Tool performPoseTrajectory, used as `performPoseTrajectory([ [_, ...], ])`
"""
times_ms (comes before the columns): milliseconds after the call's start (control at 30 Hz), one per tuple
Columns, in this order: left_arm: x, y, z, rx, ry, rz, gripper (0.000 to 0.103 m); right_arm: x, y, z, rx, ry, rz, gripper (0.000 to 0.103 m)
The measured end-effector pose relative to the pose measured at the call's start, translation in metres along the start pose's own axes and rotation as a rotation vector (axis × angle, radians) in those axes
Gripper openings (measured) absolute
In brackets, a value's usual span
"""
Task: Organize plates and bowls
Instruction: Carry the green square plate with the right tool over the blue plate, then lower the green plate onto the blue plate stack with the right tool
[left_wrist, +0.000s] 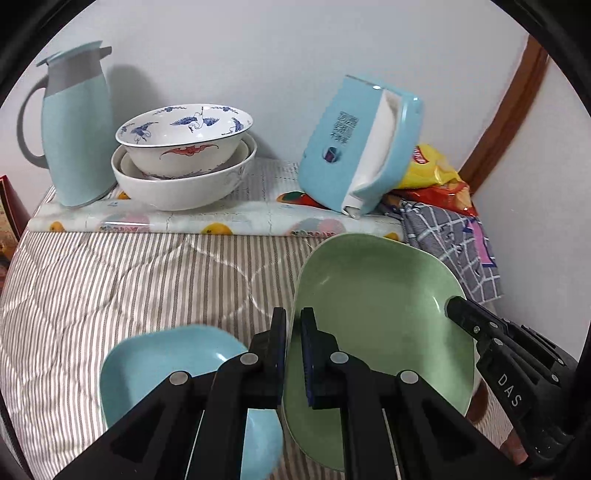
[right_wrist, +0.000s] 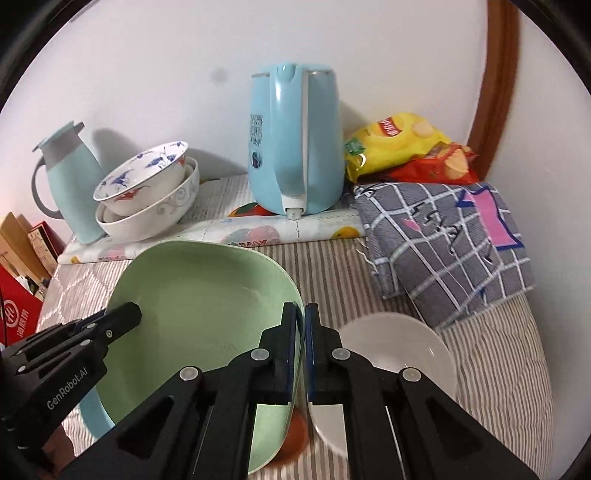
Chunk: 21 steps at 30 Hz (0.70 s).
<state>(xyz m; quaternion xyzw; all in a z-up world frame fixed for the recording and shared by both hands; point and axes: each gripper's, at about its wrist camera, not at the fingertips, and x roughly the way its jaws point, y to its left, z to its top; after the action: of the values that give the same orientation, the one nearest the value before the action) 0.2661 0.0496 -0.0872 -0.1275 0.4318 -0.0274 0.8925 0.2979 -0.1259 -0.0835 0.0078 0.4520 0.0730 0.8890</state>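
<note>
green plate between both clamped grippers

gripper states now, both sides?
Left gripper: shut on the green plate, left rim.
Right gripper: shut on the same green plate, right rim.

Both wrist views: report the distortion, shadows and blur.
Left wrist view: fisheye tilts the blue kettle and bends the door frame; the jug casts a soft wall shadow. Right wrist view: black corners, sharp centre, blurred white plate at the edge.
</note>
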Motion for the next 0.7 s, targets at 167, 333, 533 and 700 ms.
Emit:
performPoseTrajectory([
  [167,-0.025,-0.006,-0.014,0.002,-0.004,-0.008,0.008,-0.029,-0.003,-0.014,0.004,-0.022,-0.005,0.005],
  [333,-0.046,-0.013,-0.03,-0.005,-0.021,-0.019,0.008,-0.05,-0.007,-0.034,0.025,-0.028,-0.004,0.005],
  [533,-0.067,-0.016,-0.052,0.01,-0.028,-0.02,0.008,-0.072,-0.012,-0.062,0.055,-0.028,0.006,0.004],
  [700,-0.081,-0.014,-0.064,0.016,-0.032,-0.015,0.008,-0.083,-0.009,-0.077,0.064,-0.027,0.012,0.005],
])
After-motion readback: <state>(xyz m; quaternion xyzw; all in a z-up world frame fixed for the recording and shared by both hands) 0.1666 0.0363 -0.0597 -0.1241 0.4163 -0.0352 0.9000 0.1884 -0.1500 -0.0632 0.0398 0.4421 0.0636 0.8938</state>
